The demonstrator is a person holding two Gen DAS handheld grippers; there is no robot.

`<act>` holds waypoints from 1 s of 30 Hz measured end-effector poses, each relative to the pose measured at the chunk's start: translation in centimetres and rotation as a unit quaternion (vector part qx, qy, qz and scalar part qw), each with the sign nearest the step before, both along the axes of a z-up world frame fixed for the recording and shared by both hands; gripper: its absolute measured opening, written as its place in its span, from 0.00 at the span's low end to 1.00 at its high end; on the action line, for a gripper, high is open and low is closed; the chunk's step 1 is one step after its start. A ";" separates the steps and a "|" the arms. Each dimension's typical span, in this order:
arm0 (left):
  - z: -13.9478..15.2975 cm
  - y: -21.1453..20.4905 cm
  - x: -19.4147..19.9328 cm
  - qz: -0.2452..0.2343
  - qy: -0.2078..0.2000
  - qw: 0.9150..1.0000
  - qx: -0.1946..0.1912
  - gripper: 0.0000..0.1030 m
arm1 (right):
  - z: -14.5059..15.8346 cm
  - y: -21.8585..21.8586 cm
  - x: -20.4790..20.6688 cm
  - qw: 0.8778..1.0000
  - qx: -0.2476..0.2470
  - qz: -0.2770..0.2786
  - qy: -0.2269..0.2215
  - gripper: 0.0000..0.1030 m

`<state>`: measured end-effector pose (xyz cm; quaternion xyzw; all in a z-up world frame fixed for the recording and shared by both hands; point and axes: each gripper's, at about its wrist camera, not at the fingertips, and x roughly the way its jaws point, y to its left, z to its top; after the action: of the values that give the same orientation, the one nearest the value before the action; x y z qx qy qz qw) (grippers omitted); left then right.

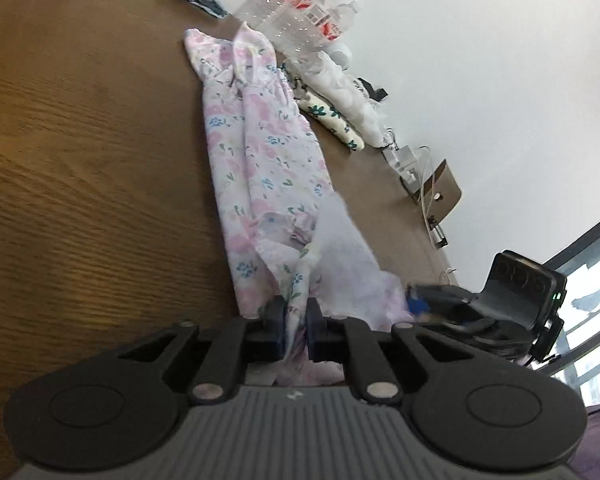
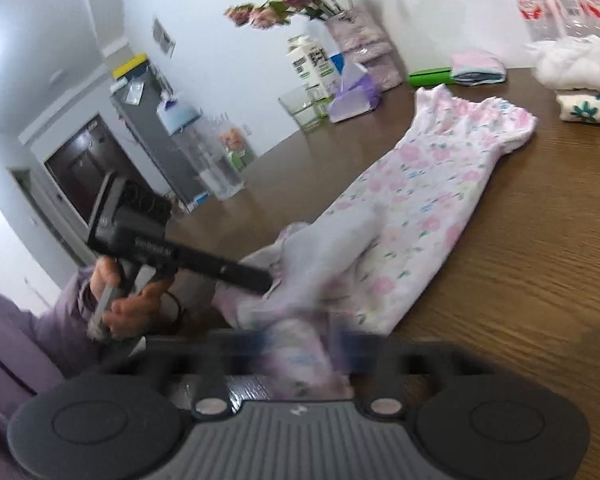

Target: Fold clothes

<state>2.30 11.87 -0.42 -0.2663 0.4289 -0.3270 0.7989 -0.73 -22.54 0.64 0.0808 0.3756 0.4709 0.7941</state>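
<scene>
Both grippers meet our floral dress (image 1: 268,152) at its near hem: left gripper (image 1: 296,320) clamped on it, right gripper (image 2: 300,344) too blurred to tell. Its length runs toward upper frame across the surface (image 1: 80,140).
</scene>
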 end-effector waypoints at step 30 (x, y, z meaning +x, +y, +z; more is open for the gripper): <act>2.4 -4.2 0.7 0.067 -0.114 0.988 0.084 0.29 | 0.5 -1.1 -2.5 0.965 0.021 -0.261 -0.008 0.08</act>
<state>3.05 7.66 1.93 -0.1870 0.3420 -0.2641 0.8822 -3.26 -23.67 1.12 0.1885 0.3253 0.2558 0.8906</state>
